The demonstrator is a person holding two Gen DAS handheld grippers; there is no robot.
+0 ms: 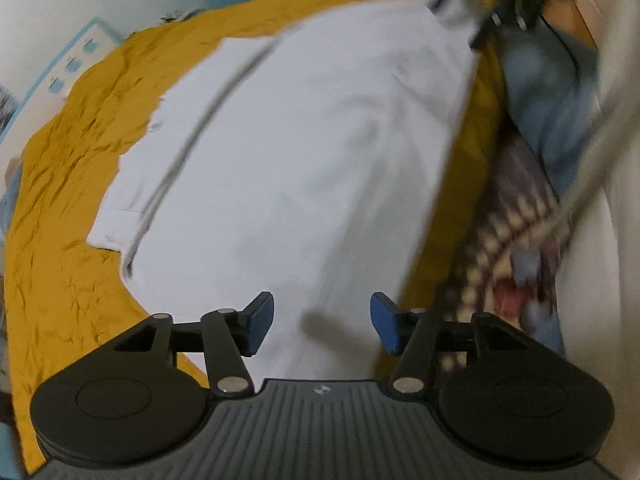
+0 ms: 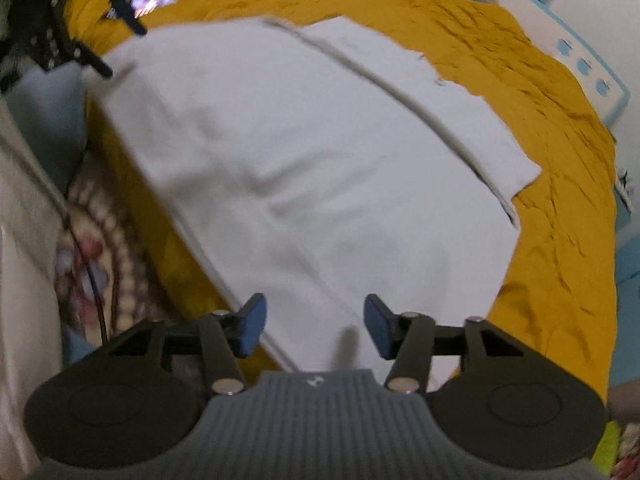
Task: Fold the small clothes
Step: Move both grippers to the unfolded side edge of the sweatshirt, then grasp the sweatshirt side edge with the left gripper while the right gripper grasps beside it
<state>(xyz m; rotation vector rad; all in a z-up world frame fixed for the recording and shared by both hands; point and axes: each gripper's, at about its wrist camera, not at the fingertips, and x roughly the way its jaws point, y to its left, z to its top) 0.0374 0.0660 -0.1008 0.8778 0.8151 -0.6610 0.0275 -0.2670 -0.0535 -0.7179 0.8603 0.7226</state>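
Observation:
A white garment [image 1: 288, 152] lies spread flat on a mustard-yellow cloth [image 1: 72, 208]; it also shows in the right wrist view [image 2: 304, 168]. A dark seam line runs along its far side. My left gripper [image 1: 322, 326] is open and empty above the garment's near edge. My right gripper [image 2: 314, 326] is open and empty above the opposite near edge. Each gripper shows in the other's view: the right gripper [image 1: 460, 20] at top right, the left gripper [image 2: 116, 44] at top left, both over far corners of the garment.
The yellow cloth [image 2: 552, 200] covers the whole work surface. A patterned rug [image 1: 508, 248] and blue fabric [image 1: 548, 92] lie beyond the surface's edge. The rug [image 2: 96, 240] also shows in the right view. White and light-blue walls stand behind.

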